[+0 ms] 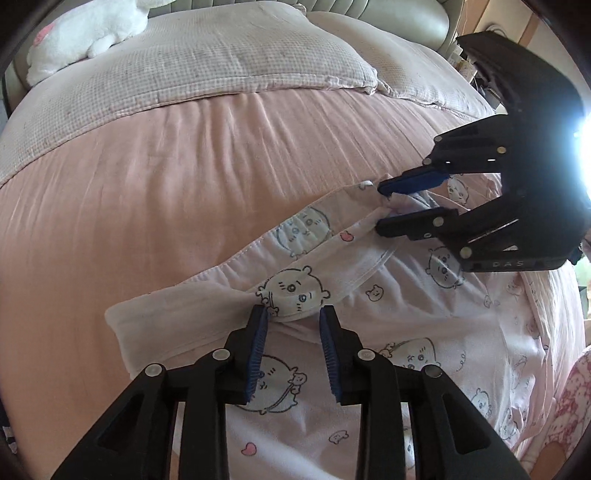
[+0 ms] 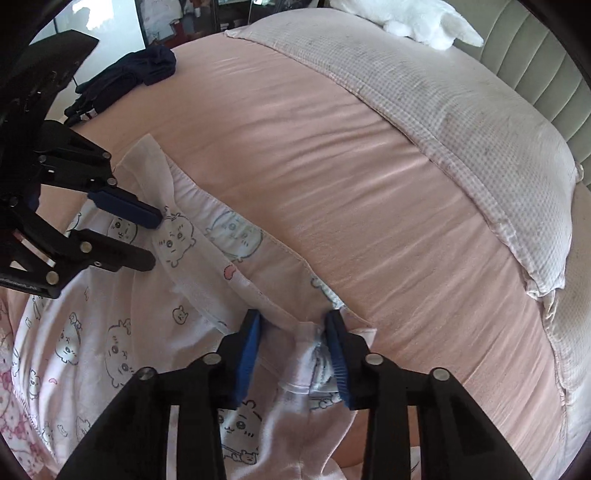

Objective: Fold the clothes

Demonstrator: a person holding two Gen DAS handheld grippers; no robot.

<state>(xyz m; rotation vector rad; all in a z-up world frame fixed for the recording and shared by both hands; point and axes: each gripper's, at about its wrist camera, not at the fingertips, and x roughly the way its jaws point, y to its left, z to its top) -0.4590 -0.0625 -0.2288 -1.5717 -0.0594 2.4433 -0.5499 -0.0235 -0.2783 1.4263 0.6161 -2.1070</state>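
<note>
A pale pink pyjama garment printed with cartoon animals lies spread on the pink bedsheet, towards the near right of the bed in the left wrist view. A folded-over sleeve runs across its far edge, touching the sheet.

The left gripper has its jaws parted, the blue pads on either side of the sleeve near its cuff end; they seem to be just touching the cloth without pinching it, though this is hard to judge.

The right gripper is likewise open, its pads straddling a bunched ridge of the fabric.

Two checked pillows lie at the far side, a white plush toy on one. Dark clothes sit far left in the right wrist view.
</note>
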